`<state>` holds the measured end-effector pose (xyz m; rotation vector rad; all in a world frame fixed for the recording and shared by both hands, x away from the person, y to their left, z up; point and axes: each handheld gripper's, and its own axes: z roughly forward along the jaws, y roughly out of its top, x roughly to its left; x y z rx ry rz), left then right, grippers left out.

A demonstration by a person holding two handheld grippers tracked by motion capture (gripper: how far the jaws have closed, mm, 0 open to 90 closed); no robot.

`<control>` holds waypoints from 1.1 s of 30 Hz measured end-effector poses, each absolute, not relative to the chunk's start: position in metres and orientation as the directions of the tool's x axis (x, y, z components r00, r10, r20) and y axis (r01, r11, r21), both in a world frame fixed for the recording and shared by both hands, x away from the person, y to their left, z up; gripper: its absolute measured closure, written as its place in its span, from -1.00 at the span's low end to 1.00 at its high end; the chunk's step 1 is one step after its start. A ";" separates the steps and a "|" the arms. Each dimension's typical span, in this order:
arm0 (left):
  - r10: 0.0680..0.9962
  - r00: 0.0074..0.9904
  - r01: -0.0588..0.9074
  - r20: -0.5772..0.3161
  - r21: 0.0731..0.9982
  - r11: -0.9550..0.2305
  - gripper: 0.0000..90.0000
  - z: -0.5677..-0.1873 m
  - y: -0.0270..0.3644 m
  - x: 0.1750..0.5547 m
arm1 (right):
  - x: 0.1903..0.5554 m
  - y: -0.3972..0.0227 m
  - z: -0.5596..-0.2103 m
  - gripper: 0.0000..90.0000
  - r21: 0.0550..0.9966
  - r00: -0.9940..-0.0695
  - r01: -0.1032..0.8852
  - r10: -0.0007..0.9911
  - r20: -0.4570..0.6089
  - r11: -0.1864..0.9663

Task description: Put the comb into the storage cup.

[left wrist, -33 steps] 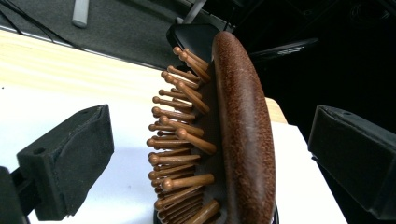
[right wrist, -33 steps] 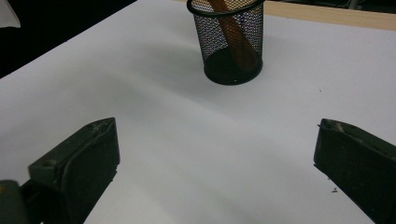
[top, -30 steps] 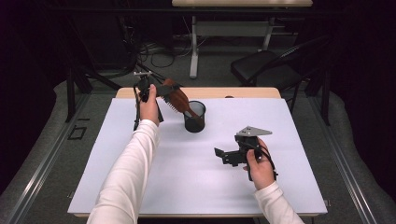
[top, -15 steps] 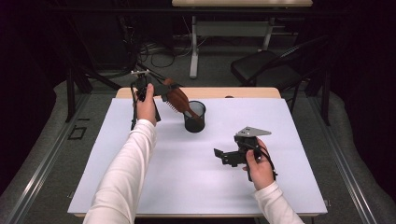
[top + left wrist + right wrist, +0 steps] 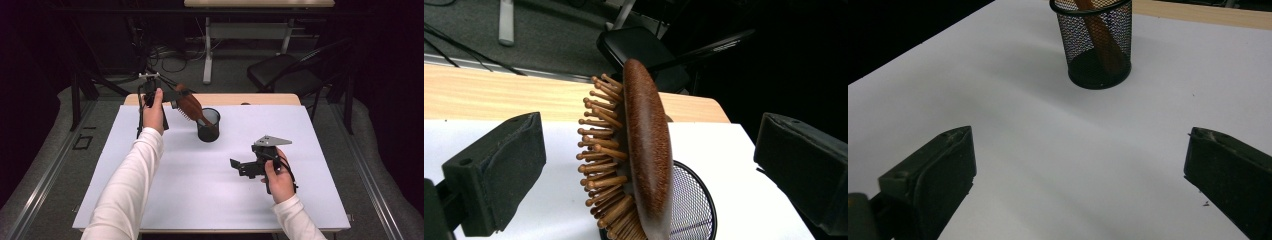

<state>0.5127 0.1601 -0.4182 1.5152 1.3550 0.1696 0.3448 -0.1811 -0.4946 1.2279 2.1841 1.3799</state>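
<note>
Hairbrush (image 5: 190,105) stands handle-down in mesh cup (image 5: 208,125), head leaning toward 10 o'clock, so it's propped by rim. Left gripper (image 5: 644,165) jaws released wide around head; right gripper (image 5: 1078,175) spread, idle.

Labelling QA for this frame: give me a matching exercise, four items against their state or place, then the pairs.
Items:
1. brown wooden paddle hairbrush
2. black wire-mesh cup
3. left claw
4. right claw

States:
A. open, low over bare white table
B. upright on the table
C. handle in cup, head leaning out
D. open, jaws either side of brush head, not touching

Pairs: 1-C, 2-B, 3-D, 4-A
</note>
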 end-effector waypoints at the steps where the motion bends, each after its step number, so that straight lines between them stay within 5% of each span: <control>1: 0.789 0.349 0.643 -0.506 0.742 0.191 -0.99 -0.417 0.160 0.512 | 0.345 -0.181 -0.495 -1.00 0.843 -0.601 0.506 0.776 0.192 0.183; 33: 0.786 0.514 0.586 -0.343 0.809 -0.031 -0.99 -0.386 0.175 0.469 | 0.343 -0.190 -0.483 -1.00 0.845 -0.600 0.499 0.781 0.175 0.194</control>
